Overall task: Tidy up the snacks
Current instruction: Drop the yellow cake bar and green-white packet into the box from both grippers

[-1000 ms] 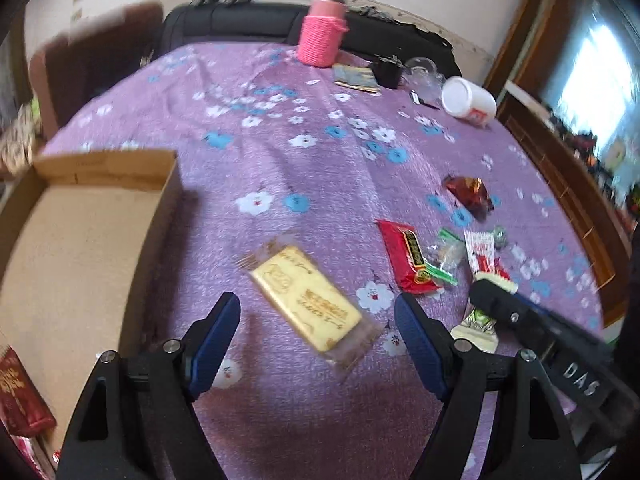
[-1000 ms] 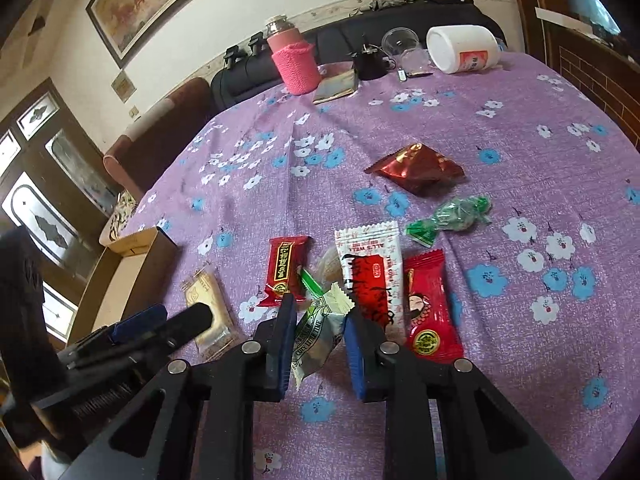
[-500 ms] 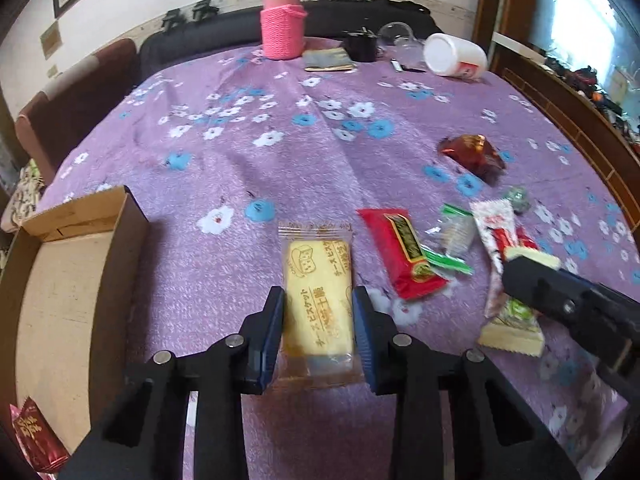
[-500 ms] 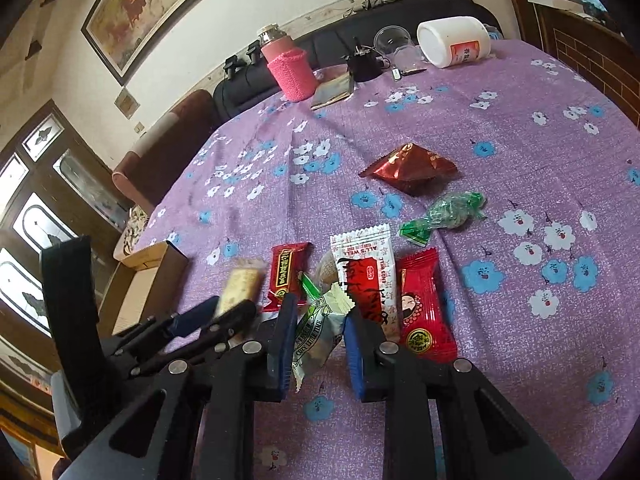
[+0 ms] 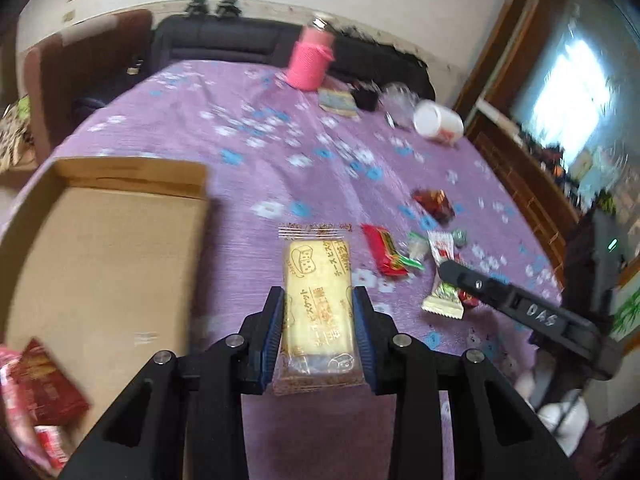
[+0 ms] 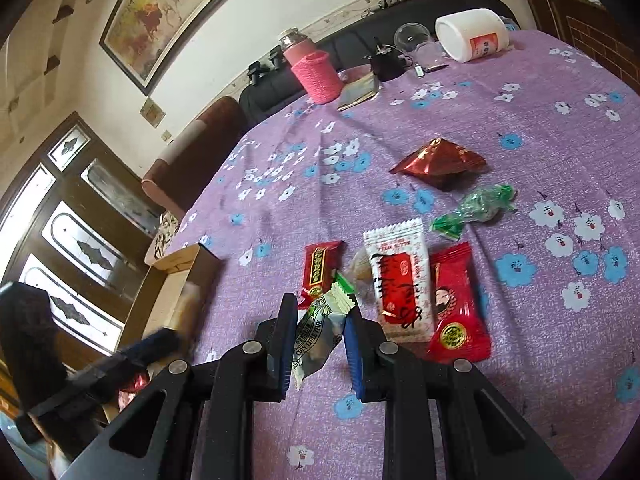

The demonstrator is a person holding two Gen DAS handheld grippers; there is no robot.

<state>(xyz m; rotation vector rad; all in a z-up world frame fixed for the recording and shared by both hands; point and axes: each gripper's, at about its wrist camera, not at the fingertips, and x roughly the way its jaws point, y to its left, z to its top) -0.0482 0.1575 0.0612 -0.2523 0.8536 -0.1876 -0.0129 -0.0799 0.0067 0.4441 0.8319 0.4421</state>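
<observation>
My left gripper [image 5: 318, 300] is shut on a yellow biscuit packet [image 5: 316, 284] and holds it above the purple flowered tablecloth [image 5: 248, 152], just right of an open cardboard box [image 5: 100, 256]. Red snack packets [image 5: 44, 392] lie in the box's near corner. My right gripper [image 6: 320, 312] is shut on a green-and-silver snack packet [image 6: 320, 328], which also shows in the left wrist view [image 5: 444, 300]. Beside it lie a small red bar [image 6: 320, 268], a white-and-red packet [image 6: 400, 276] and a red packet [image 6: 456, 304].
A red foil pouch [image 6: 440, 160] and a green wrapped candy [image 6: 476, 208] lie further out. At the far edge stand a pink-sleeved flask [image 6: 312, 68], a dark cup [image 6: 384, 60], a clear glass [image 6: 412, 36] and a tipped white jar [image 6: 472, 34].
My left gripper closed on the yellow biscuit packet, lifted it and swung left toward the box. My right gripper stays shut on the green-and-silver packet.
</observation>
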